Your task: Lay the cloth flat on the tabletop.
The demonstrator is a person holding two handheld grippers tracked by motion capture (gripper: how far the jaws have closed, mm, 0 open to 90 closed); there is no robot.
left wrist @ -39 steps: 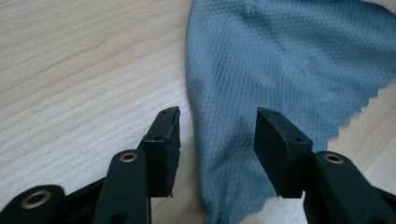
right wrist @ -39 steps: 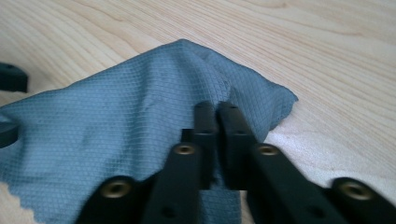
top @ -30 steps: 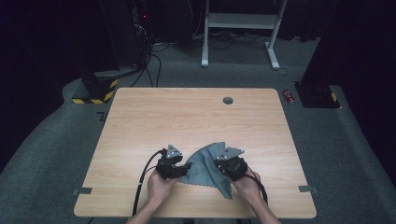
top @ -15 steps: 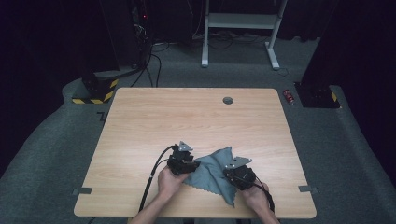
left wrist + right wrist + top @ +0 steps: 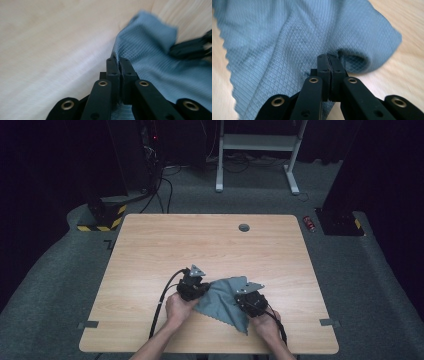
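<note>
A: What was seen in the high view?

B: A grey cloth was seen lying near the front edge of the table, between the two grippers. Its long axis was run from a tip at the front, near the right hand, up toward the back right, and its zigzag edge was turned to the front. The left gripper was set on its left edge, the right gripper on its right side.

A: And in the left gripper view?

B: The jaws had just been closed, and a fold of the cloth was pinched between them. The cloth was spread to the right of the jaws, with bare table to their left. The picture was blurred.

A: And in the right gripper view?

B: The jaws were clenched on a fold of the cloth. Beside them a rolled-over edge was raised off the table, and the zigzag edge was seen at the left.
</note>
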